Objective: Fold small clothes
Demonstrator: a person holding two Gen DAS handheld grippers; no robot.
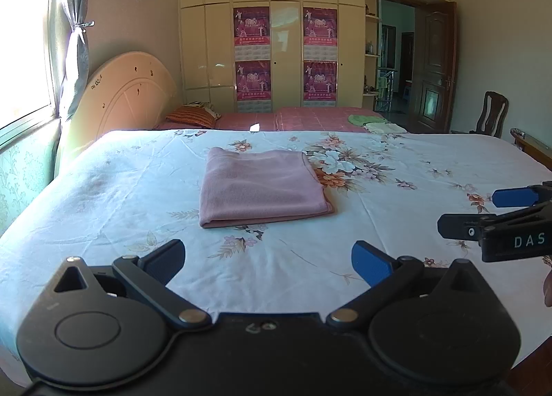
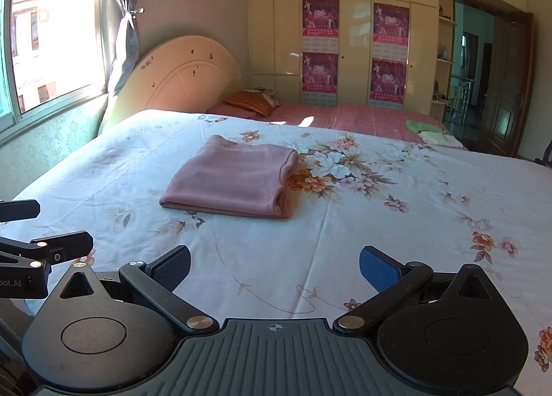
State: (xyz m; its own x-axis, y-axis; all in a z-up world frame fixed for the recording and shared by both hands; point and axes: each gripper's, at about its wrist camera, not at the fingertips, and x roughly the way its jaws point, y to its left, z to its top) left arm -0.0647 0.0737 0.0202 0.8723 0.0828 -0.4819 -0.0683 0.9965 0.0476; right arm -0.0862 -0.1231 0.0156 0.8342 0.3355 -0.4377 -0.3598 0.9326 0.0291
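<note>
A pink garment (image 1: 260,185) lies folded into a neat rectangle on the floral bedsheet (image 1: 396,223); it also shows in the right wrist view (image 2: 234,180). My left gripper (image 1: 268,263) is open and empty, held above the sheet short of the garment. My right gripper (image 2: 275,268) is open and empty too, nearer the bed's front. The right gripper also shows at the right edge of the left wrist view (image 1: 472,213), and the left gripper at the left edge of the right wrist view (image 2: 62,227).
A second bed with a pink cover (image 1: 310,118) stands behind, with a striped pillow (image 1: 193,116) and folded green and white cloths (image 1: 376,124). A headboard (image 1: 127,92), wardrobe (image 1: 286,50), window at left, and open door (image 1: 434,75) surround the beds.
</note>
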